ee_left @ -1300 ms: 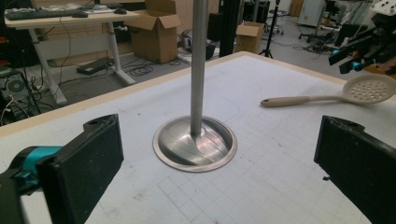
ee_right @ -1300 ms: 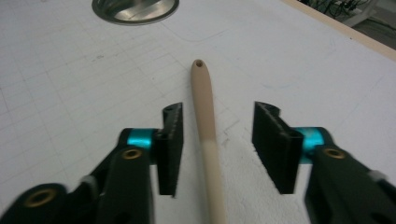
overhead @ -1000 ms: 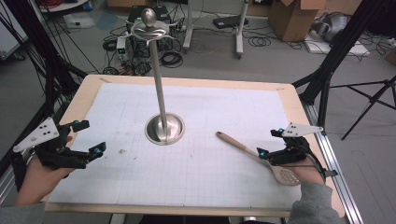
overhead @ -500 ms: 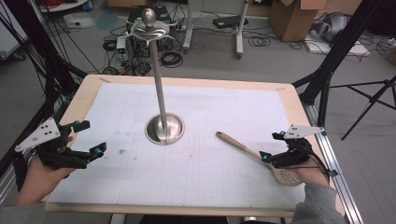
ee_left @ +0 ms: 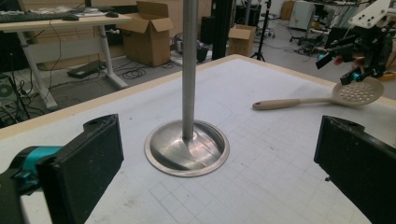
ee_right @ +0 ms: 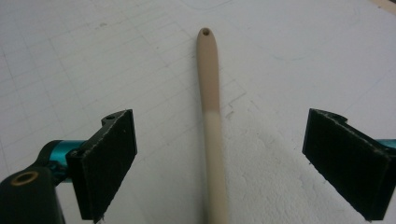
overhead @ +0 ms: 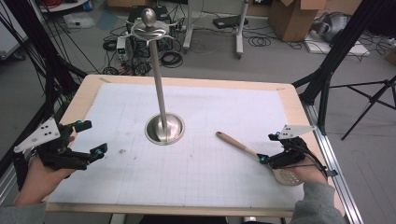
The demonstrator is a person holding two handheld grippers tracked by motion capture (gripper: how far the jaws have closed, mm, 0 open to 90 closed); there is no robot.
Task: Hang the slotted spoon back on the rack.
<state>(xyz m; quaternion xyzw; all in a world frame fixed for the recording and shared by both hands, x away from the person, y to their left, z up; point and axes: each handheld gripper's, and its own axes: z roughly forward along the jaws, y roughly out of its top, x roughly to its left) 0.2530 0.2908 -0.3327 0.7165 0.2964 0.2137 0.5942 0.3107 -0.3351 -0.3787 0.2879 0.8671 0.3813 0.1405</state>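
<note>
Near the surface's [overhead: 196, 95] left edge, the left hand-held gripper [overhead: 86, 140] waits released, aimed at the stand [overhead: 163, 128] at the centre, likely to steady it. Toward the right edge, the right hand-held gripper [overhead: 268, 148] hangs released astride the skimmer [overhead: 254, 153], apparently lined up to grasp its handle.

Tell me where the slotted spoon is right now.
In the high view the slotted spoon lies flat on the table's right side, handle pointing toward the metal stand, perforated head under the open right gripper.
</note>
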